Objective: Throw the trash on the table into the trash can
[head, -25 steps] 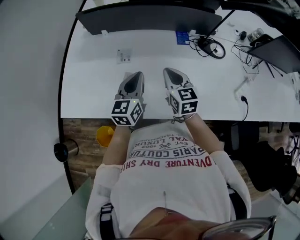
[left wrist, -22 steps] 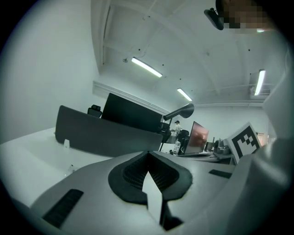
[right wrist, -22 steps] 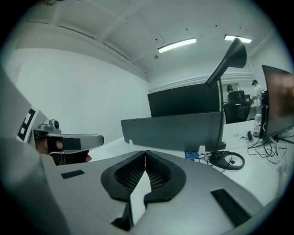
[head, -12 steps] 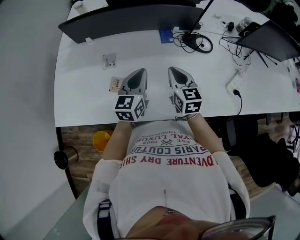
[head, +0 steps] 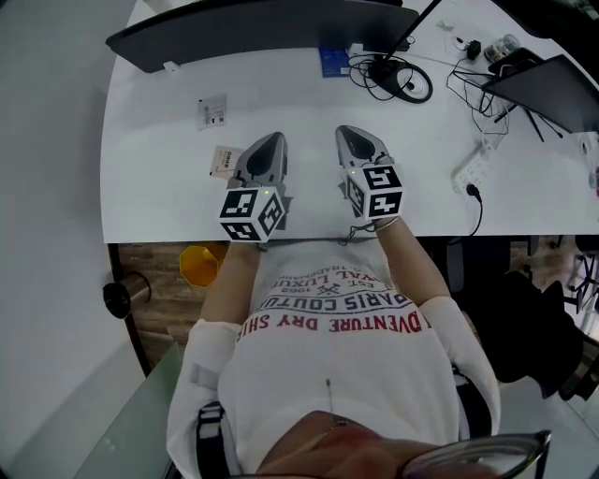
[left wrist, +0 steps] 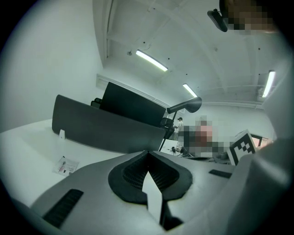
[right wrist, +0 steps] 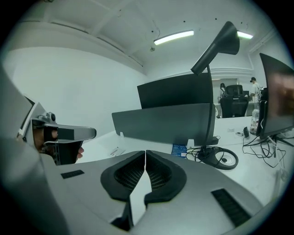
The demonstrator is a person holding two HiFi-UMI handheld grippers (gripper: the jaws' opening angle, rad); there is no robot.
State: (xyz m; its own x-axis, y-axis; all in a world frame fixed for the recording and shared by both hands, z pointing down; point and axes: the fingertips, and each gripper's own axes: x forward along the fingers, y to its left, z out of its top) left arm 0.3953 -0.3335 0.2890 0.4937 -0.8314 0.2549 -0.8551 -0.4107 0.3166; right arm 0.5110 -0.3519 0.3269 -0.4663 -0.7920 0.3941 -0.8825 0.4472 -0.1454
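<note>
Two pieces of trash lie on the white table (head: 159, 196): a small beige packet (head: 225, 160) and, farther back, a white printed wrapper (head: 213, 110) (left wrist: 64, 165) (right wrist: 117, 150). My left gripper (head: 273, 140) (left wrist: 146, 153) hovers over the table's near part, just right of the beige packet, its jaws shut with nothing between them. Beside it, a hand's width to the right, my right gripper (head: 348, 133) (right wrist: 145, 152) is shut and empty too. A yellow trash can (head: 198, 267) stands on the floor under the table's near left edge.
A dark monitor (head: 253, 28) spans the table's back. A blue card (head: 334, 62), coiled cables (head: 402, 79), a power strip (head: 477, 168) and a second screen (head: 547, 79) fill the back right. A black cylinder (head: 122, 297) stands on the floor at the left.
Both grippers have shifted to the right across the table and slightly farther over it. The beige packet, hidden by the left gripper a second ago, now shows to its left. Both jaws stayed shut.
</note>
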